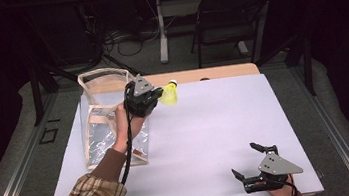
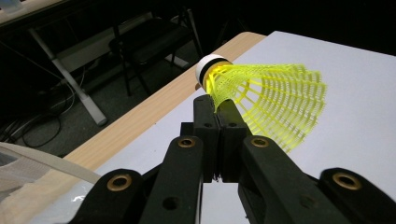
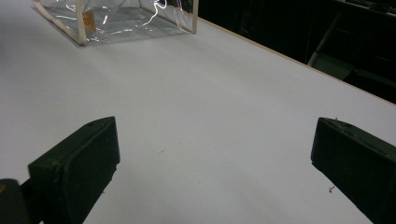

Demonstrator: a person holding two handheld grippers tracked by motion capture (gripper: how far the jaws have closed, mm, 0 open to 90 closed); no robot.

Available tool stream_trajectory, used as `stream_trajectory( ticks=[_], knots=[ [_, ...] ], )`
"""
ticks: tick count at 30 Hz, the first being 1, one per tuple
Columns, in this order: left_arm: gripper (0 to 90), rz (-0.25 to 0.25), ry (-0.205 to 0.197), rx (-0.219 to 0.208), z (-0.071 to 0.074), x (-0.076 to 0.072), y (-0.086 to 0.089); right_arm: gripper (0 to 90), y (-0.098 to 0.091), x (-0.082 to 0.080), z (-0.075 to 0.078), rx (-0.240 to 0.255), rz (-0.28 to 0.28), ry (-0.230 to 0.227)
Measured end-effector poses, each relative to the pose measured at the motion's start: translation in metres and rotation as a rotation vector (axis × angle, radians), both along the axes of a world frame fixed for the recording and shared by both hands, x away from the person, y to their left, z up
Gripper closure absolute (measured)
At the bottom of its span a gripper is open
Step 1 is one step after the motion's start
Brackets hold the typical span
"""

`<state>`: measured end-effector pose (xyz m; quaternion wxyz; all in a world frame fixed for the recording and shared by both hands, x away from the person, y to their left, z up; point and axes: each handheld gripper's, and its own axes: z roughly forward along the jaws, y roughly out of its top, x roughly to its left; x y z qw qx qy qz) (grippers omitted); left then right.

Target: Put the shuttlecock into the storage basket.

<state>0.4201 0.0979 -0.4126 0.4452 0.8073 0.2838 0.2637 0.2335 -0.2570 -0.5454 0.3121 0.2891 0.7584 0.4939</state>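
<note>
While left gripper (image 1: 156, 98) pinches shuttlecock (image 1: 169, 94) beside clear bag (image 1: 95, 119), right gripper (image 1: 254, 159) gapes wide.

Shuttlecocks: one yellow shuttlecock (image 1: 169, 94) (image 2: 266, 100) was counted.
Bags: one clear bag (image 1: 102, 118) (image 3: 116, 18) stood there.
Grippers: two, a left gripper (image 1: 154, 96) (image 2: 219, 112) and a right gripper (image 1: 248, 162) (image 3: 215, 154).
Chairs: one chair (image 1: 230, 13).
Tables: one table (image 1: 206, 124).

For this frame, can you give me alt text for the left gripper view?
The left claw is shut on the skirt of a yellow shuttlecock, white cork pointing away, held above a white table. A chair stands beyond the table's edge.
</note>
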Motion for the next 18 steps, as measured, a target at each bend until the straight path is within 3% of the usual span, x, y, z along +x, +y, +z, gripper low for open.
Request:
stream_trajectory(
  ticks=[18],
  knots=[
    [89.1,0.028,-0.025,-0.003,0.014,0.005,0.013,0.6,0.001,0.000,-0.001,-0.005,0.001,0.004]
  ],
)
